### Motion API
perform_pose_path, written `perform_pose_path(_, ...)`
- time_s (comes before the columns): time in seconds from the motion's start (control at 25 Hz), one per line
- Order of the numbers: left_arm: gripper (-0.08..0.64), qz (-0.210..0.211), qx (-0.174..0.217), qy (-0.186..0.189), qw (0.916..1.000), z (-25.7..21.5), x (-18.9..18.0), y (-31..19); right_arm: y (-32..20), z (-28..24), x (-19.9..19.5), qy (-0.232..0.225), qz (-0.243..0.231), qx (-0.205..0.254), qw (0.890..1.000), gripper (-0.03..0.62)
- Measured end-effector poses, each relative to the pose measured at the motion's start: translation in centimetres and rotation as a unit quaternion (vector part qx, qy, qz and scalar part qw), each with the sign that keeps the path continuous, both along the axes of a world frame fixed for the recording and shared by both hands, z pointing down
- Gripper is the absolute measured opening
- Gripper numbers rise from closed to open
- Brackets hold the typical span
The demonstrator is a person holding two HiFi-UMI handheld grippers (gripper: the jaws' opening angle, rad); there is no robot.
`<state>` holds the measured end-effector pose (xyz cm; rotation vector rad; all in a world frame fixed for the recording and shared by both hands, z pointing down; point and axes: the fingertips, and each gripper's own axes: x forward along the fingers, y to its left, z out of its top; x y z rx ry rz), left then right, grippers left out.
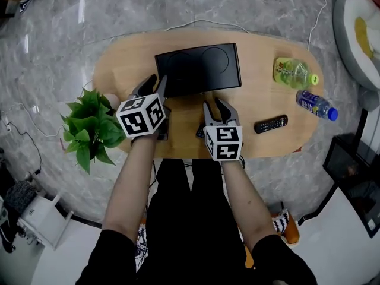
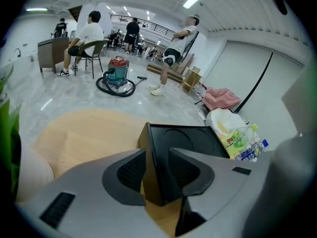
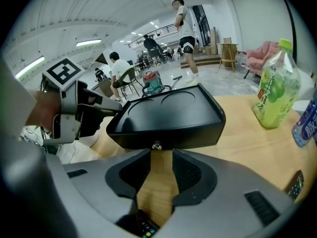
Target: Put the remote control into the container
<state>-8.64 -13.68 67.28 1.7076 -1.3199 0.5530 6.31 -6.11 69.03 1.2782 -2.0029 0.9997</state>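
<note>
Black box [image 1: 198, 69] closed at upper centre; remote [image 1: 271, 124] lies untouched at right; left tongs [image 1: 160, 79] and right tongs [image 1: 214, 104] both gape, gripping nothing. All to do!

Black sleeves [image 1: 110, 263], black trousers [image 1: 184, 218], grey left gripper [image 1: 158, 83], right gripper [image 1: 214, 106], marker cubes [image 1: 141, 116]

Your table [image 1: 124, 64] is pale wood, set on a grey marbled floor [image 1: 53, 52]. The container [image 1: 199, 70] and the remote [image 1: 271, 124] are black. The plant [image 1: 92, 129] is green. One bottle [image 1: 293, 72] is yellow-green, the other bottle [image 1: 314, 104] blue. Your left gripper [image 1: 158, 83] and right gripper [image 1: 214, 107] are grey, their cubes white with black square markings.
</note>
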Motion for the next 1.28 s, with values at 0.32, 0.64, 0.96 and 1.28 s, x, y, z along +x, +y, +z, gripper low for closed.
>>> perform_pose_path(0.32, 0.127, 0.014, -0.026, 0.024, 0.9993, 1.6, 0.4, 0.6, -0.7, 2.3, -1.2, 0.023, -0.011, -0.024, 0.999, 0.133)
perform_pose_path(0.64, 0.127, 0.016, -0.043, 0.023, 0.9987, 1.6, 0.5, 0.7, -1.9, 2.9, -2.2, 0.040, 0.013, -0.012, 0.999, 0.132)
perform_pose_path(0.96, 0.127, 0.020, -0.037, 0.026, 0.9988, 1.6, 0.5, 0.6, -1.9, 3.2, -2.3, 0.048, 0.014, -0.015, 0.999, 0.072)
perform_pose_path(1.28, 0.127, 0.019, -0.030, 0.022, 0.9991, 1.6, 0.4, 0.7, -0.1, 3.2, -2.1, 0.054, 0.012, -0.035, 0.998, 0.072)
